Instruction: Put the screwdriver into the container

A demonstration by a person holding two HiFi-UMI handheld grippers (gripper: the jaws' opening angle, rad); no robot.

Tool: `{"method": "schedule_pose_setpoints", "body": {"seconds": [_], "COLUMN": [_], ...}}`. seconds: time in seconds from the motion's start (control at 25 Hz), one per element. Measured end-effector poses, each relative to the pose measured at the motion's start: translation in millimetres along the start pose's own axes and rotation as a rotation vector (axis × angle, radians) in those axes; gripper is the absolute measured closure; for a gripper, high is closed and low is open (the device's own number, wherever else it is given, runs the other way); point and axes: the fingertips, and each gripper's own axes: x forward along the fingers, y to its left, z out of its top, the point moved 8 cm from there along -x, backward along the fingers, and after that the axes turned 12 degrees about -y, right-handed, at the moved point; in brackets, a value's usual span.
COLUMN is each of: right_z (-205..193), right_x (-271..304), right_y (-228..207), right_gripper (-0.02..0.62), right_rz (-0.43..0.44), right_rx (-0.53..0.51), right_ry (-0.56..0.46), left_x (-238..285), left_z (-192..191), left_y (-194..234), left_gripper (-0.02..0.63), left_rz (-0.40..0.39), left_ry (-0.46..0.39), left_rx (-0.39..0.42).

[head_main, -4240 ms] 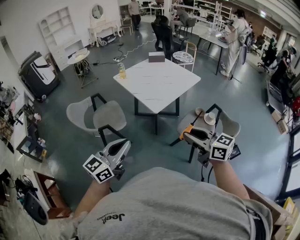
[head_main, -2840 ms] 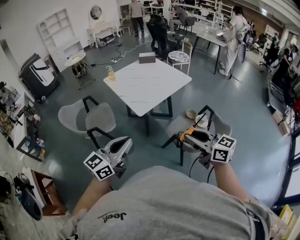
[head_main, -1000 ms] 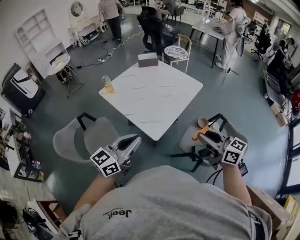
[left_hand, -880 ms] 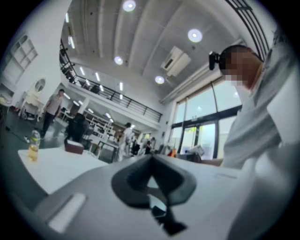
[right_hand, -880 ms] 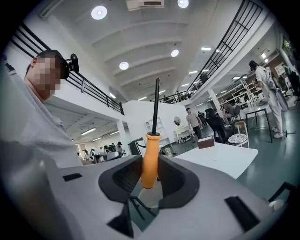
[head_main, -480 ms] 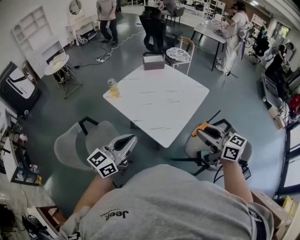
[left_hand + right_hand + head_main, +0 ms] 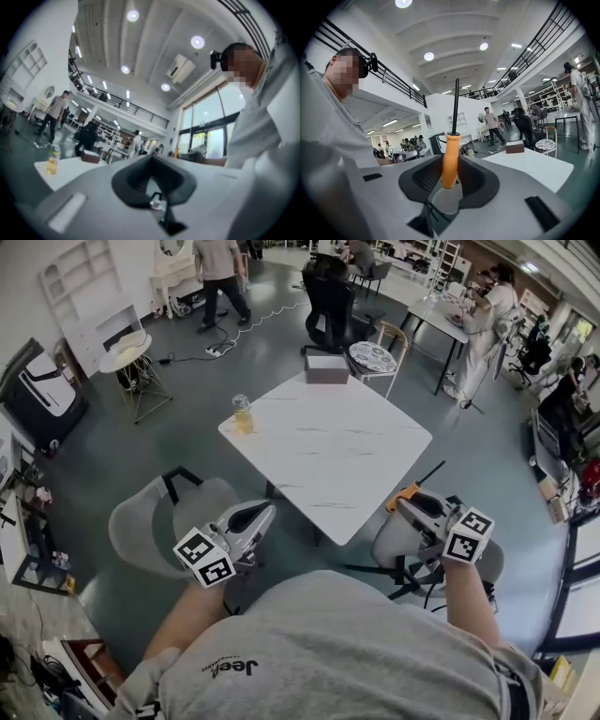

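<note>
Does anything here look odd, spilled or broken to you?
Nothing stands out. The bottle stands upright on the white table with no spill around it, and the box sits near the table's far corner. The screwdriver is clamped by its orange handle in the right gripper, and its shaft is straight.

Grey T-shirt (image 7: 375,643), black chest lettering (image 7: 230,668)

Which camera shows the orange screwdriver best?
The right gripper view: the screwdriver fills the middle, orange handle clamped between the jaws, shaft pointing up. The head view shows only an orange bit and thin shaft. The left gripper view misses it.
</note>
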Motion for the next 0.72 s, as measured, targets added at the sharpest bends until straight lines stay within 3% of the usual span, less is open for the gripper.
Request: {"method": "schedule_pose_setpoints", "body": {"seconds": [0.4,0.72], "right_z": [5,16], "right_x": [35,65], "right_y": [-43,-113], "right_gripper": [0.489,0.489], "right_rz": [0.075,0.160], "right_rx": [0.030,0.053], "right_ry": [0.000,-0.008], "left_x": [8,44], "left_z": [12,1], "left_y": [14,33], "left_gripper": [0.603,0.603], "left_rz": [0.097,0.191], "left_ry": [-0.001,0.000], "left_rx": [0.042,0.068]}}
